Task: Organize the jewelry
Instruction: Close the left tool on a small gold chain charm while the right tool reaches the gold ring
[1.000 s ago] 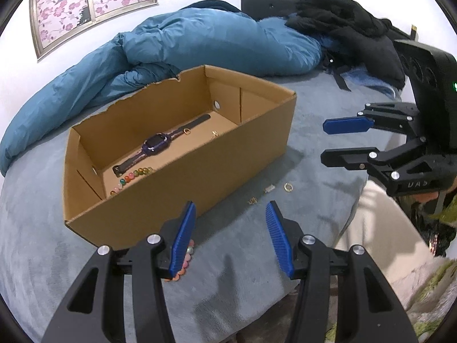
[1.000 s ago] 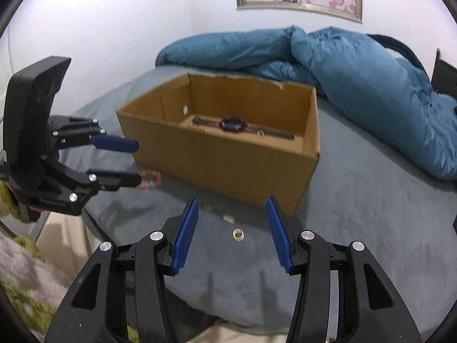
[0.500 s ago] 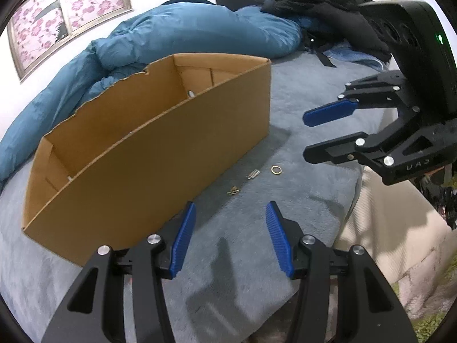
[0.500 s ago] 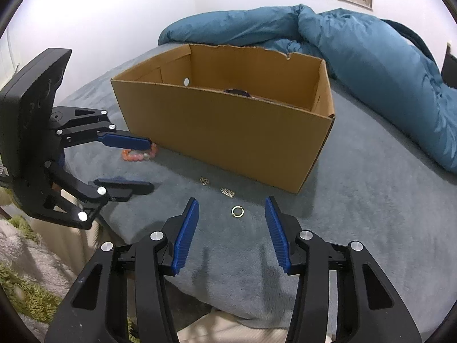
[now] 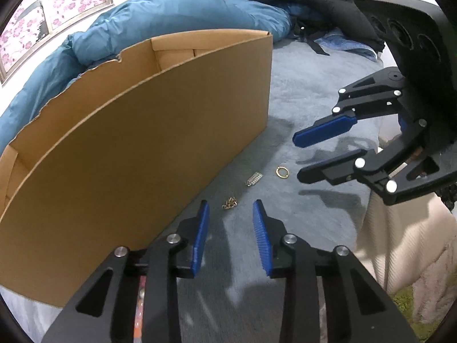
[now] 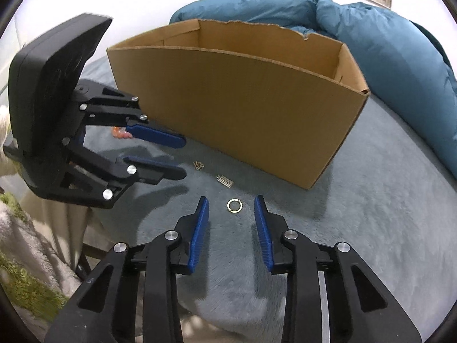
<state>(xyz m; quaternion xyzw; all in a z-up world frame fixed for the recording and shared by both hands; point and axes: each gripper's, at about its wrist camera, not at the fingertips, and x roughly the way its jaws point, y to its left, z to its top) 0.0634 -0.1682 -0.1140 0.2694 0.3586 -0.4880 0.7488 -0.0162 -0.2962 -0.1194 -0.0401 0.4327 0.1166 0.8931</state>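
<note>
Both jaws are seen closing, nothing pinched — the left gripper (image 5: 230, 208) framing a gold chain piece (image 5: 229, 203), the right gripper (image 6: 231, 205) a gold ring (image 6: 234, 206), beside the cardboard box (image 6: 242, 108).

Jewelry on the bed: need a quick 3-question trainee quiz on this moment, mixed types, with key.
1. True or false: the gold ring lies inside the cardboard box.
2. Which piece sits just ahead of the left gripper? A) gold ring B) small gold chain C) silver spring-like piece
3. Fill in: the right gripper is lined up on the gold ____, which lies on the grey blanket.

Key
1. False: it lies on the blanket in front of the box.
2. B. The jaws are closing, nothing pressed between the pads yet.
3. ring. These jaws are closing too, pads not yet touching it.
</note>
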